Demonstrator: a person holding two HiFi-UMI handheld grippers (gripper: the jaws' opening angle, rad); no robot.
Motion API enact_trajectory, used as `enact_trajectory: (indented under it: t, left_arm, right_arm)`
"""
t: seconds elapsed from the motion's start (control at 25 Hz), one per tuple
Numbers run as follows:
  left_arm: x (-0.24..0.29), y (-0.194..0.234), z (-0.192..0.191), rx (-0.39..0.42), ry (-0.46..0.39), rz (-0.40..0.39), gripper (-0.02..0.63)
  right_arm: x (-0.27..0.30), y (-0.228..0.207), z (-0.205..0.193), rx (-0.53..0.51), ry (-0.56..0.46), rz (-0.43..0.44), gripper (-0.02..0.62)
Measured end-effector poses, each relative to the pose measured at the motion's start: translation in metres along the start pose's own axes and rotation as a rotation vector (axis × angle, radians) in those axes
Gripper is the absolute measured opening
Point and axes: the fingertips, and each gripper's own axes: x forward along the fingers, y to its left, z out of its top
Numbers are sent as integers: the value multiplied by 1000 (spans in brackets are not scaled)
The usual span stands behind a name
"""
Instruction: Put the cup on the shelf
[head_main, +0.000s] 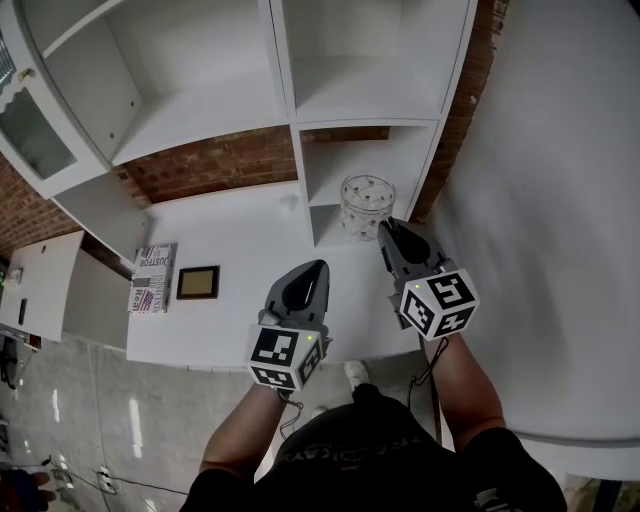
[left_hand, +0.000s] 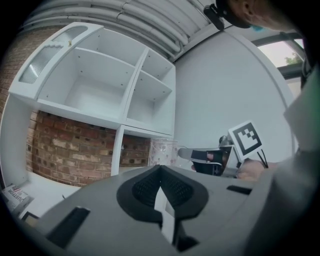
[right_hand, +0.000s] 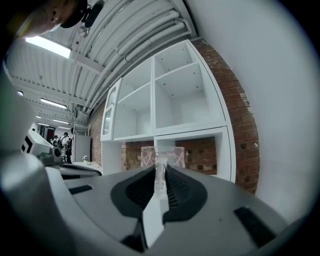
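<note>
My right claw (head_main: 386, 227) grips the glass cup (head_main: 366, 203) by its handle (right_hand: 160, 176) at the front edge of the shelf's (head_main: 322, 222) lower right compartment, so next I judge it needs setting down and letting go, while my left claw (head_main: 319, 266) is clenched on nothing.

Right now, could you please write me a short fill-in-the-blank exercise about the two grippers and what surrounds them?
1. The right gripper is shut on a clear ____.
2. The left gripper has its jaws together and holds ____.
3. The wall behind the white shelf is made of ____.

Missing words: cup; nothing; brick.
</note>
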Motion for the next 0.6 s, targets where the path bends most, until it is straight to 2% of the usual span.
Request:
enact_trajectory:
  t: [0.36,0.6]
  left_arm:
    - [64,18,-22,-28,51,17,5]
    - [98,34,-31,-39,52,32,5]
  right_arm:
    - [57,-50,-17,15,25,10,35]
    - [98,-77,-34,18,54,10,35]
